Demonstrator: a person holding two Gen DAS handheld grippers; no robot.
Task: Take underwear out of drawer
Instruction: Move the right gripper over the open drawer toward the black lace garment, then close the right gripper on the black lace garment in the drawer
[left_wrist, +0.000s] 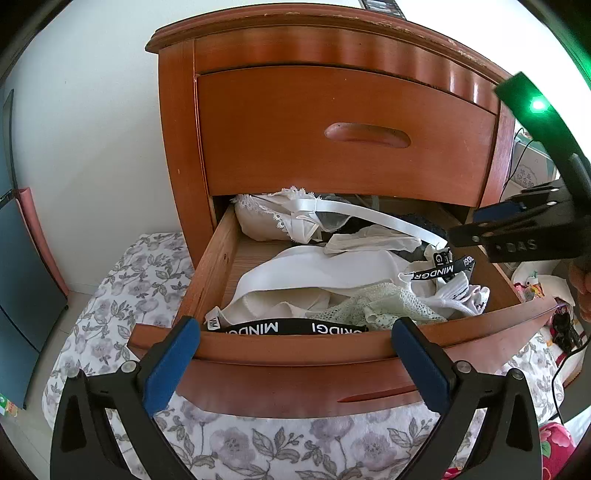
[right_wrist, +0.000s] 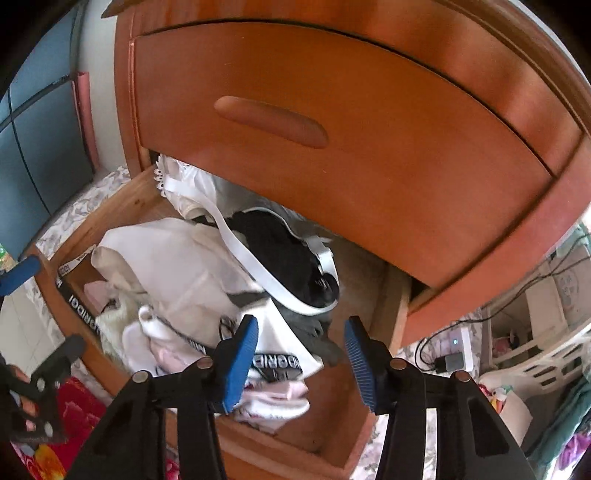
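The lower drawer (left_wrist: 214, 266) of the wooden nightstand stands pulled out, full of white, black and lace underwear. My right gripper (right_wrist: 301, 325) is down in the drawer's right side. Its blue pads are closed on a bunched white garment with a black lettered waistband (right_wrist: 280, 358). In the left wrist view that gripper (left_wrist: 461, 232) reaches in from the right, with the black waistband (left_wrist: 439, 271) hanging just under its tip. My left gripper (left_wrist: 295, 325) is open in front of the drawer's front panel, nothing between its fingers. A white strap (right_wrist: 255, 266) lies over a black piece.
The shut upper drawer (left_wrist: 347, 133) overhangs the back of the open one. A flowered bedcover (left_wrist: 140, 280) lies below and to the left. On the right are cables, a white charger (right_wrist: 458, 347) and a pale basket (right_wrist: 546, 354). A hand (left_wrist: 583, 284) shows at the right edge.
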